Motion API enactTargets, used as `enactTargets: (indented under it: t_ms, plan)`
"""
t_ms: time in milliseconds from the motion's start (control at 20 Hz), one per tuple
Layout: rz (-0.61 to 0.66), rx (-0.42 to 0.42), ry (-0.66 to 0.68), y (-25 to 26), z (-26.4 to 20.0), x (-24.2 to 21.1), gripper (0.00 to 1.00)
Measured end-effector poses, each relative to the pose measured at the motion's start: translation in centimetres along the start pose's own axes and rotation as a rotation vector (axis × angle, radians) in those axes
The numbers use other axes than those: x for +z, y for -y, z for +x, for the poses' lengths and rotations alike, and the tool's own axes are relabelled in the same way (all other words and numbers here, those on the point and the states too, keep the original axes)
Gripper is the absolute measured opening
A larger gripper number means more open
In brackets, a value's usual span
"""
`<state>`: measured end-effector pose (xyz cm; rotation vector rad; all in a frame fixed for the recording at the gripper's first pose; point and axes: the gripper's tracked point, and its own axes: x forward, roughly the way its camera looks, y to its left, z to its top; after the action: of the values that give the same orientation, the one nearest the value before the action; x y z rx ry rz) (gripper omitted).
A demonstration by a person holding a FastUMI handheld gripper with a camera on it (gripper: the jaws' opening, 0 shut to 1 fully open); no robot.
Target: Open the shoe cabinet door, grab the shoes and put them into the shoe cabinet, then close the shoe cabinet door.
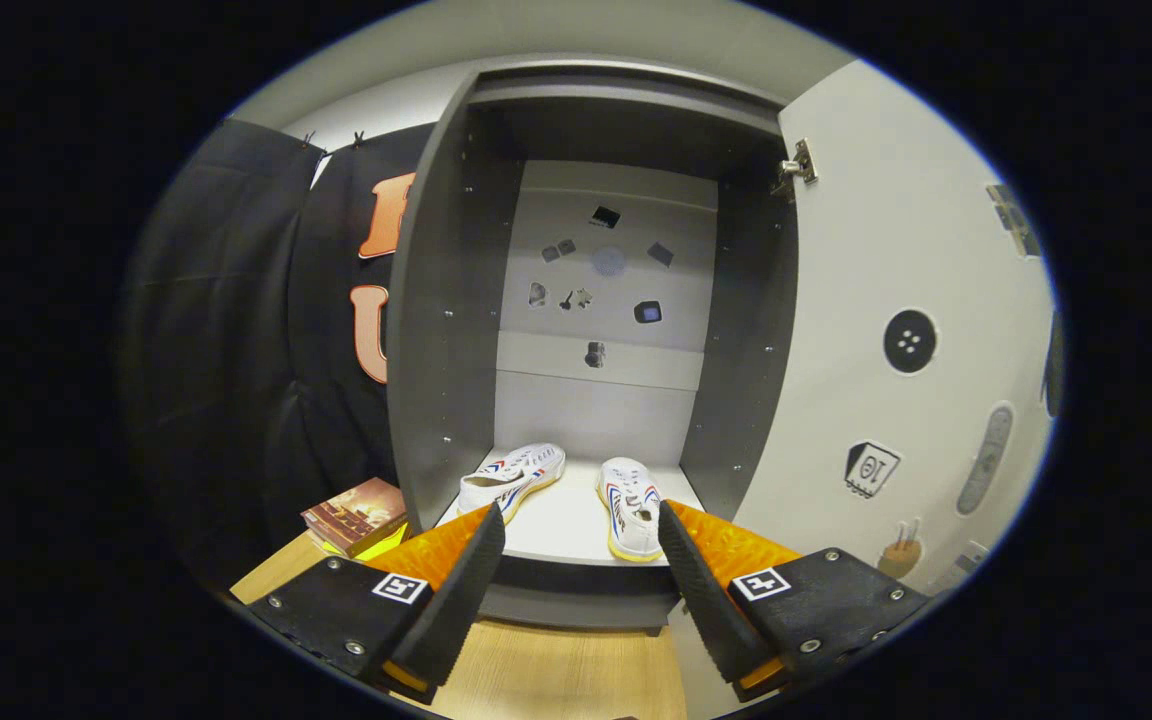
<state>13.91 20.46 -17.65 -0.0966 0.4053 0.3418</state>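
White canvas shoes (576, 490), two of them, lie on the pale floor of the shoe cabinet (441, 300), just ahead of the jaws and beyond their tips. The left shoe (513, 474) is turned at an angle, its toe towards the back; the right shoe (630, 505) points its toe at the jaws, with its yellowish sole near the shelf's front edge. They lie apart, not touching.

Such shoes look light and soft in the upper, firmer at the rubber sole, so the heel collar or the side wall over the sole would likely give the best hold; the toe cap may slip.

With both shoes in, what seems left is the cabinet door (896, 300), one white panel swung wide open to the right of the jaws, hung on at least one visible metal hinge (798, 166) at the top. It looks stiff, flat and smooth, so it should swing easily on a push against its free edge or face.

The gripper (581, 540) has its jaws spread wide and holds nothing. One book (356, 515) lies left of the jaws on the wooden counter (556, 670).
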Motion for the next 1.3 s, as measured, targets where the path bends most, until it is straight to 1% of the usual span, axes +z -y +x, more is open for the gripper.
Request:
enactTargets:
  t_ms: [300,400,550,900,1000,1150,1300]
  plan:
    - [0.013,-0.039,0.015,2.0,-8.1,0.3,0.95]
    - [0.010,-0.071,0.013,3.4,-10.5,-0.2,0.95]
    - [0.015,-0.140,0.016,6.5,-14.3,-0.7,0.95]
    - [0.034,-0.342,0.030,15.6,-21.4,-2.0,0.95]
    - [0.054,-0.389,0.030,18.2,-22.5,-2.4,0.95]
    - [0.074,-0.423,0.008,21.2,-22.5,-3.8,0.95]
    - [0.105,-0.422,-0.023,22.7,-21.4,-5.5,0.95]
